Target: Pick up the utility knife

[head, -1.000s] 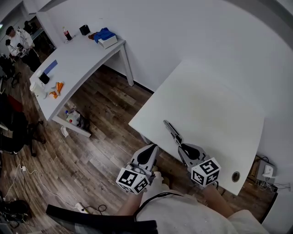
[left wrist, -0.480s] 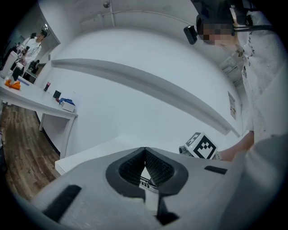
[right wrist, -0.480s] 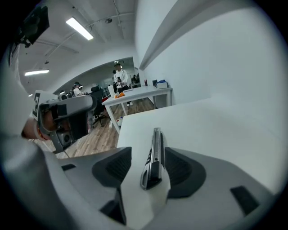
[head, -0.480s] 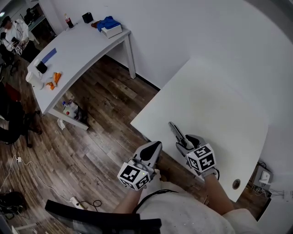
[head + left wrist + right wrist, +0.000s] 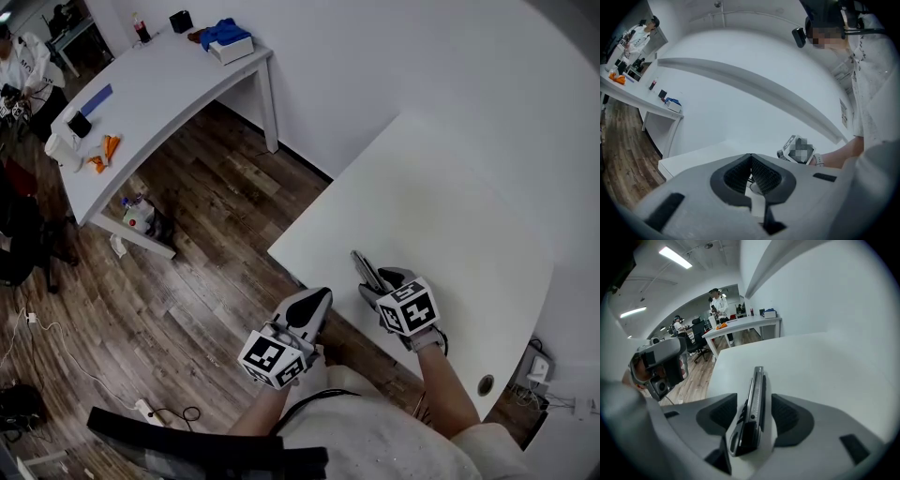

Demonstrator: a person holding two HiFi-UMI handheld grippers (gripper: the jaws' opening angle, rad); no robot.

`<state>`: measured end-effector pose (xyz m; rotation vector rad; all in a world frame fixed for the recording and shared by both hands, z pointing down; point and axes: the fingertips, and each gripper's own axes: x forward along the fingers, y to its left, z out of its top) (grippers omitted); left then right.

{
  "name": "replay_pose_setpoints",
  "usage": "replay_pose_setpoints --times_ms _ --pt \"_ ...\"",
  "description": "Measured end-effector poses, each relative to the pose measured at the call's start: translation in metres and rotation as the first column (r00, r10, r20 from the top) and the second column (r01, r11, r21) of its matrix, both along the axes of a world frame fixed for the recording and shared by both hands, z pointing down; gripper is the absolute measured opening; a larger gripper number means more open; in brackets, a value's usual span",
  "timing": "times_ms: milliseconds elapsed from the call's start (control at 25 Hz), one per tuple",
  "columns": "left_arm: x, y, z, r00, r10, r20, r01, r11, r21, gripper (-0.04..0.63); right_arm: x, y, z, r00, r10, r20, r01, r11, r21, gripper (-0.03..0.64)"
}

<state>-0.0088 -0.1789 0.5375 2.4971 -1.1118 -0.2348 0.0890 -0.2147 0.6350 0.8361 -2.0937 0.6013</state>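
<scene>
The utility knife [image 5: 757,385], slim, dark and metal-edged, lies lengthwise between the jaws of my right gripper [image 5: 754,411]. The jaws stand open, with a gap on each side of the knife, and the pads do not press on it. In the head view the knife [image 5: 364,269] sticks out ahead of the right gripper [image 5: 374,282], low over the near edge of the white table [image 5: 450,216], and seems to rest on it. My left gripper [image 5: 314,303] hangs off the table's edge above the floor. Seen in its own view, the left gripper [image 5: 751,165] is shut and holds nothing.
A long white desk [image 5: 159,89] stands across the wood floor at upper left, with a blue bundle [image 5: 223,44], an orange item [image 5: 101,150] and small things on it. Bottles [image 5: 136,216] sit under it. A cable hole [image 5: 485,383] marks the table's near right corner.
My right gripper has sunk and tipped downward, bringing the knife down to the table's near edge. The left gripper has dropped a little beside the table.
</scene>
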Motion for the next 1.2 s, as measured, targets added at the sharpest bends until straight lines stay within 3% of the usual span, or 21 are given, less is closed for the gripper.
replay_pose_setpoints --times_ms 360,680,920,1200 --pt "-0.003 -0.005 0.011 0.999 -0.016 -0.028 0.015 1.000 -0.004 0.006 0.000 -0.003 0.010 0.984 -0.047 -0.174 0.033 0.996 -0.082 0.207" --pt "-0.006 -0.007 0.016 0.999 -0.028 -0.043 0.027 1.000 -0.007 0.006 -0.003 0.001 0.011 0.948 -0.115 -0.296 0.074 0.986 -0.148 0.144" --pt "-0.006 -0.009 0.017 0.998 -0.033 -0.048 0.032 0.999 -0.010 0.006 -0.004 -0.001 0.009 0.963 -0.140 -0.232 0.109 0.984 -0.142 0.130" --pt "-0.013 -0.012 0.013 0.998 -0.046 -0.045 0.045 0.999 -0.010 0.006 -0.002 0.002 0.001 0.987 -0.089 -0.135 0.069 0.988 -0.141 0.129"
